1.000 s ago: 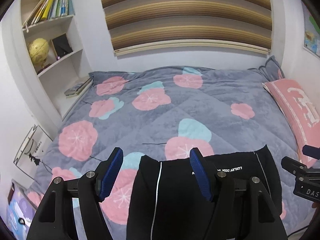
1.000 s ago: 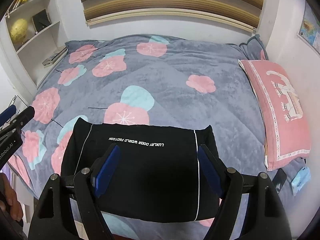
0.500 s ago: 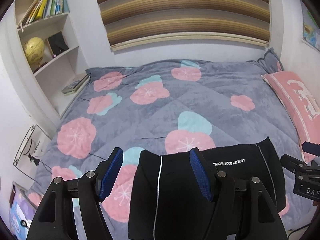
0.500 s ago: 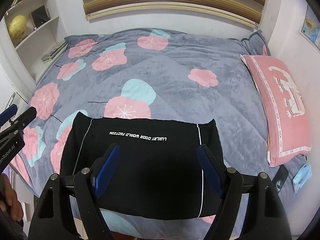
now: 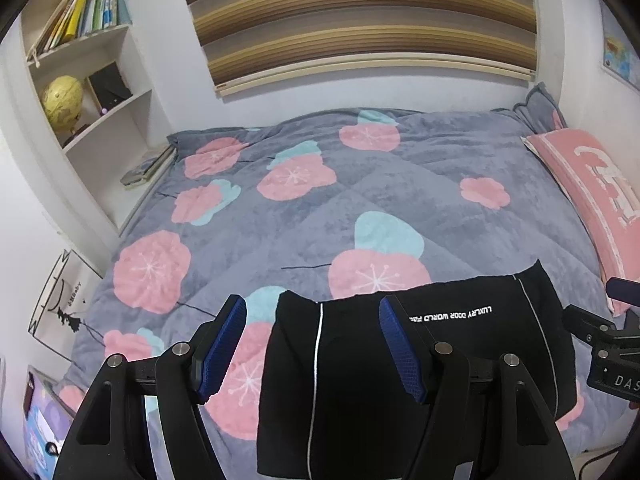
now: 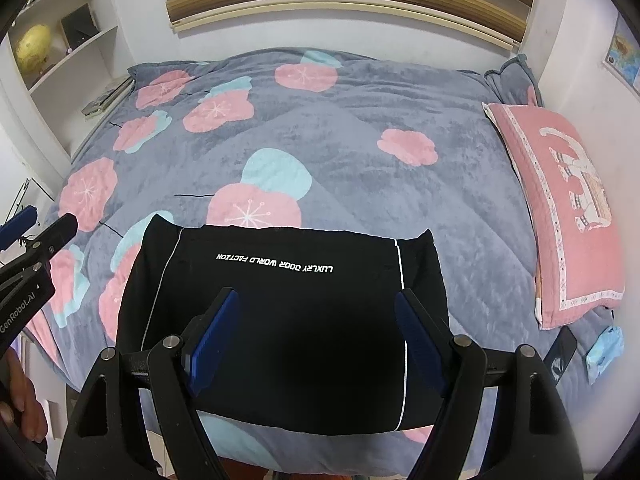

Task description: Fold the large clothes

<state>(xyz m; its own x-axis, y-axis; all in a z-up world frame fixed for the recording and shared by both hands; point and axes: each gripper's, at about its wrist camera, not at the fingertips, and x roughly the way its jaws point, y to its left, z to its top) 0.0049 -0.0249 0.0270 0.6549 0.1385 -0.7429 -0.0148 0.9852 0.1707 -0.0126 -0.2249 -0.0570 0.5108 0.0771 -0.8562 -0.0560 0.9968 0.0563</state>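
While both grippers hang over the near edge of the bed point(image 6: 400, 200), neither has hold of anything. The left gripper point(image 5: 312, 346) stands with its blue pads well apart, one pad over the bedspread and the other over the black garment point(image 6: 288, 320), pressing on nothing. The right gripper point(image 6: 316, 342) is spread wider, its pads framing the middle of the cloth without touching it, as far as the wrist view shows.

That garment lies already folded into a broad flat rectangle at the near edge, white piping running down each side and a line of white lettering across the far part. It looks soft, light and limp, likely several layers thick, so it should sag and slide open if lifted by one point. A pinch through all layers at the two near corners, or at both side edges by the piping, seems the safer hold; the smooth dark fabric may slip between layers.

Its near edge sits close to the drop at the mattress side, so a pull toward the person could drag it off. Beyond it the grey flowered bedspread lies open and flat, giving wide room to fold away. A pink pillow point(image 6: 560, 208) lies along the right side, well apart, and a bookshelf point(image 5: 80, 80) stands off the far left corner.
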